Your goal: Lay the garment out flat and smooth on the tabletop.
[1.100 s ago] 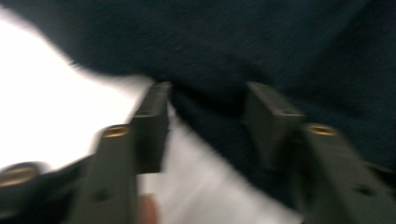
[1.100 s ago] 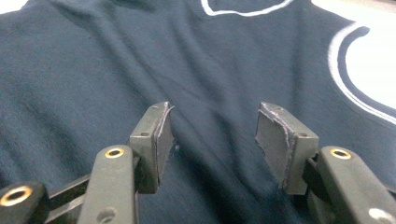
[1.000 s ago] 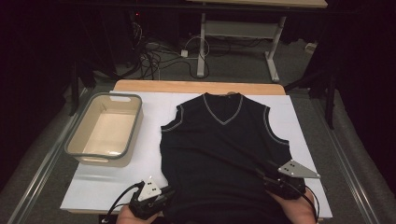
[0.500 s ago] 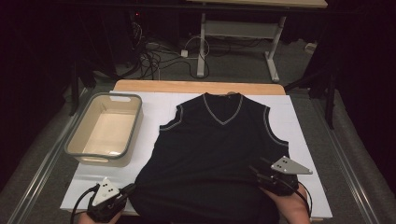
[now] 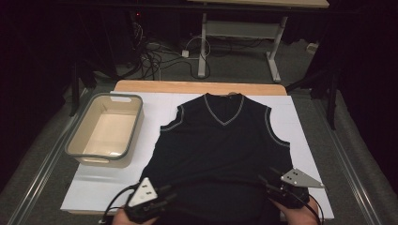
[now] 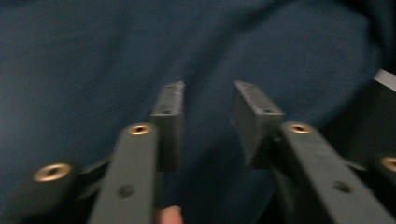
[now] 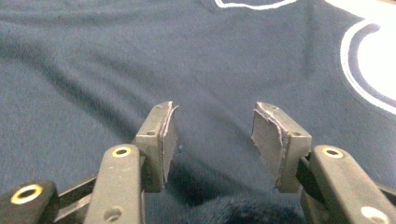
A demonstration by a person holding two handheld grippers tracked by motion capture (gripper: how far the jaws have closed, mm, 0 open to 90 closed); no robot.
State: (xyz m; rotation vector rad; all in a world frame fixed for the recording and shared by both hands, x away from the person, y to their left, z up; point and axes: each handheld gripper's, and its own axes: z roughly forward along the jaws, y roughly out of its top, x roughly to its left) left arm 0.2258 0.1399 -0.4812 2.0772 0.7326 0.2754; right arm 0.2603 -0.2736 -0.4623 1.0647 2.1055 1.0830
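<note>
A dark navy sleeveless V-neck vest (image 5: 220, 145) with pale trim lies flat on the white table cover (image 5: 305, 126). My left gripper (image 5: 170, 195) hovers at the vest's lower left hem. In the left gripper view, blurred, its jaws (image 6: 208, 93) have just been opening and stand apart over the fabric (image 6: 93, 56), with nothing between the pads. My right gripper (image 5: 267, 183) sits at the lower right hem. Its jaws (image 7: 215, 112) stand open above the vest (image 7: 140, 46), and a hump of cloth rises near their base without touching the pads.
A beige bin (image 5: 77, 147) with a grey rim stands empty left of the vest. A wooden table edge (image 5: 197, 87) shows behind the white cover. Cables (image 5: 155, 51) and desk legs (image 5: 204, 47) lie on the floor beyond.
The left gripper swung out left with the hem, then came back right with its jaws apart. The vest's lower left now spreads wider. The right gripper stayed in place.
</note>
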